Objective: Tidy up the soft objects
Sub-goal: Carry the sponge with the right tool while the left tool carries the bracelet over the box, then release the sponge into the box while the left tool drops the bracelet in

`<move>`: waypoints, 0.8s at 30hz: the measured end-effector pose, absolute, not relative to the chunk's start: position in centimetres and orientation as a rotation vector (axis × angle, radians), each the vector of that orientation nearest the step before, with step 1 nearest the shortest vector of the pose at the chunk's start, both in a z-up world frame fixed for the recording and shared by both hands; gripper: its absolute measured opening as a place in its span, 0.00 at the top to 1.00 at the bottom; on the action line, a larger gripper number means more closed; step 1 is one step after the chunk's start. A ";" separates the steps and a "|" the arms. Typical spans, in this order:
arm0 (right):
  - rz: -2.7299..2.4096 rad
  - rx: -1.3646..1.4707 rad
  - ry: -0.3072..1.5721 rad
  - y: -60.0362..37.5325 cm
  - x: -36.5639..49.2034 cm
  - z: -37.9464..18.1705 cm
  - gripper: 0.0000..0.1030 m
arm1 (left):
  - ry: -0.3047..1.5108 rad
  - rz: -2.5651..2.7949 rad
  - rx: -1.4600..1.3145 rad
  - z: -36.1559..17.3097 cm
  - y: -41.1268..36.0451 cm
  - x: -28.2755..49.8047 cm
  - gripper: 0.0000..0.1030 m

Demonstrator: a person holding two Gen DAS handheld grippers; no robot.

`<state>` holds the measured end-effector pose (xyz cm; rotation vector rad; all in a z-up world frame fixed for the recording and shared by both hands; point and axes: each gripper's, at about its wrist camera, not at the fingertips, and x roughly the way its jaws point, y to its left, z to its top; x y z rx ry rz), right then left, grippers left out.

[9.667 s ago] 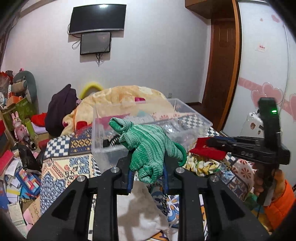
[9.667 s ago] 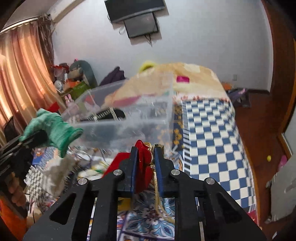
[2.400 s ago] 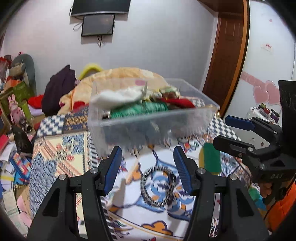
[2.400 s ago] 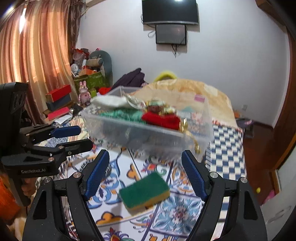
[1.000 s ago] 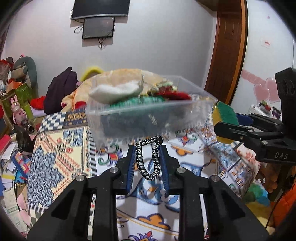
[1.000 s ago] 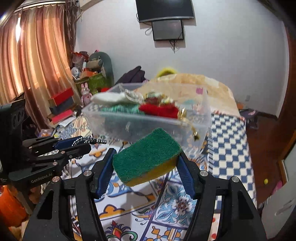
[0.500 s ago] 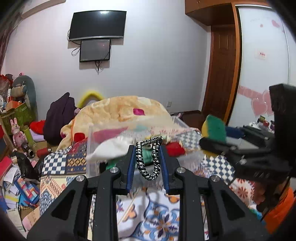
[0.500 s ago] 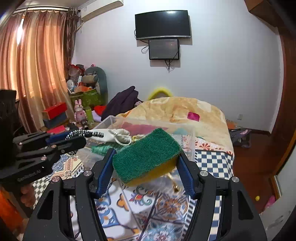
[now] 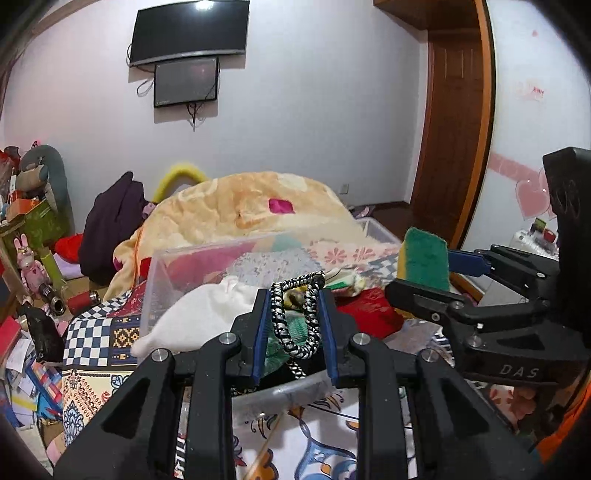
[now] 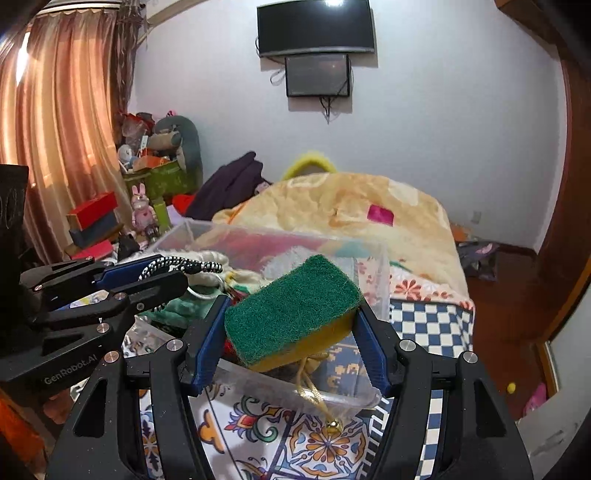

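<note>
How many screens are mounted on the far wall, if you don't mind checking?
2. The larger curved screen hangs highest on the wall; the smaller screen sits directly below it, cables dangling beneath. None seems hidden.

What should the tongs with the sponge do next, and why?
Probably open and drop it. The right tongs grip the sponge just above the clear box, where a white cloth and a red cloth already lie. The left tongs hold a cord loop there too.

Clear bin [image 9: 159,280] floor hidden beneath piled soft items
</note>
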<state>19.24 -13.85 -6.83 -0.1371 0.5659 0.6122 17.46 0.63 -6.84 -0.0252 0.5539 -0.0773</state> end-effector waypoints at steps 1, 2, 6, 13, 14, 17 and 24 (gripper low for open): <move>0.613 -0.136 0.582 -13.8 19.5 -7.2 0.40 | 0.564 -0.078 -0.030 -7.1 0.7 17.8 0.75; 0.611 -0.137 0.587 -13.7 19.6 -7.3 0.40 | 0.572 -0.079 -0.038 -7.5 0.9 18.1 0.75; 0.610 -0.160 0.593 -13.5 19.5 -7.9 0.38 | 0.604 -0.088 -0.044 -8.4 1.1 18.7 0.74; 0.604 -0.184 0.621 -13.5 19.6 -8.1 0.23 | 0.608 -0.092 -0.005 -9.0 0.7 17.7 0.52; 0.603 -0.183 0.620 -13.6 19.8 -8.1 0.21 | 0.601 -0.089 0.002 -9.0 0.8 17.3 0.50; 0.604 -0.184 0.617 -14.0 19.6 -7.8 0.21 | 0.592 -0.088 -0.008 -8.6 1.1 16.6 0.43; 0.610 -0.183 0.565 -15.0 18.2 -5.9 0.19 | 0.540 -0.081 -0.051 -6.3 2.1 14.4 0.43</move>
